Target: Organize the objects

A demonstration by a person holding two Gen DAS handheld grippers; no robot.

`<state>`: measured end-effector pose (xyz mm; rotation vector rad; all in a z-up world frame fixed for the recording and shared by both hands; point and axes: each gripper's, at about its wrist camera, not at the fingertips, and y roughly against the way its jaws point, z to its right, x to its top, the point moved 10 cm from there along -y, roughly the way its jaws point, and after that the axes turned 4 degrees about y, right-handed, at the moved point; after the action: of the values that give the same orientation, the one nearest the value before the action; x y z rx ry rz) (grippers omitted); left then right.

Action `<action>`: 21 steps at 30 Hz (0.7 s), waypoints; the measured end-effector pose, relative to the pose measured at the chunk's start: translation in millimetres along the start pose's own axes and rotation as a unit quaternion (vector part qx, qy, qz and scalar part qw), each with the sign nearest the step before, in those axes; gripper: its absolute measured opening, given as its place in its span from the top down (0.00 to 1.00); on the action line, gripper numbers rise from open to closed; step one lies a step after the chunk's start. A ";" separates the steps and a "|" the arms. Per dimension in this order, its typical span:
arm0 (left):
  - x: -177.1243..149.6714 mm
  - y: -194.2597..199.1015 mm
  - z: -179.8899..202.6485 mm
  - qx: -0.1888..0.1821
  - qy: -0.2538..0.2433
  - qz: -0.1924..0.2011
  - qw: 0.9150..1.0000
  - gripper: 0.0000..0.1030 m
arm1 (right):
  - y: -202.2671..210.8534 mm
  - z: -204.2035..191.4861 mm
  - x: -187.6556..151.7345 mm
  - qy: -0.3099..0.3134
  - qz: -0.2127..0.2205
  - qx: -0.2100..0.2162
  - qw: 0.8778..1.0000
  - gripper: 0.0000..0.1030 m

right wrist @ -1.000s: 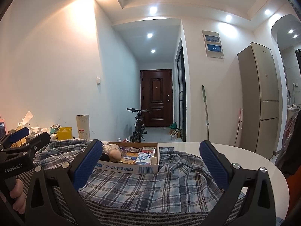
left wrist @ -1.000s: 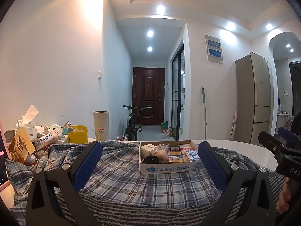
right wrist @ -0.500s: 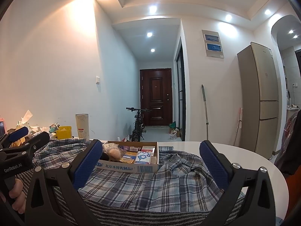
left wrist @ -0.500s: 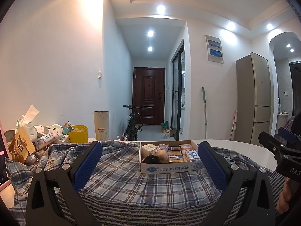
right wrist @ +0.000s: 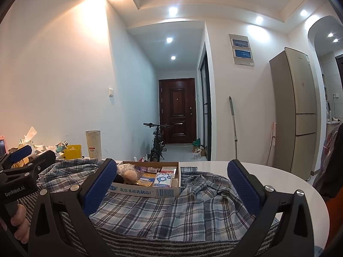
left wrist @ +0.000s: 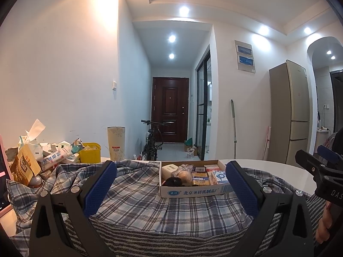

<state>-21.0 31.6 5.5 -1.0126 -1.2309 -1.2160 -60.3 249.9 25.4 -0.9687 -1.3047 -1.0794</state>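
A shallow cardboard box [left wrist: 193,190] [right wrist: 148,189] full of small packets and a round pale item rests on blue plaid cloth [left wrist: 137,201] [right wrist: 171,209] heaped over a striped fabric on the white table [right wrist: 268,171]. My left gripper [left wrist: 170,186] hangs open above the cloth, its blue pads wide apart, the box just beyond its right finger. My right gripper [right wrist: 171,186] is also open, empty, with the box behind its left finger. Each gripper shows at the edge of the other's view.
A clutter of snack bags and tissues [left wrist: 32,158], a yellow tub [left wrist: 90,155] and a tall pale tumbler [left wrist: 115,142] crowd the table's left. A fridge [left wrist: 289,117] stands right; a bicycle [left wrist: 153,143] sits in the hallway before a dark door.
The right gripper has drifted slightly, so the box sits a little lower and nearer in its view. The left view is unchanged.
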 end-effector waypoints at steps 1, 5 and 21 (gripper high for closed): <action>0.0 0.1 0.0 0.000 0.000 0.000 1.000 0.00 | 0.1 0.1 0.1 0.000 0.000 0.000 1.000 0.00; 0.0 0.3 -0.1 0.000 0.001 0.000 1.000 0.00 | -0.2 0.3 -0.1 0.000 0.001 0.000 1.000 0.00; -2.1 -0.1 1.8 0.000 -0.006 -0.003 1.000 0.00 | 0.3 0.5 -0.2 -0.001 0.005 0.000 1.000 0.00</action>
<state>-21.2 33.6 3.6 -1.0170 -1.2440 -1.2171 -60.1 250.5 25.3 -0.9764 -1.3004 -1.0717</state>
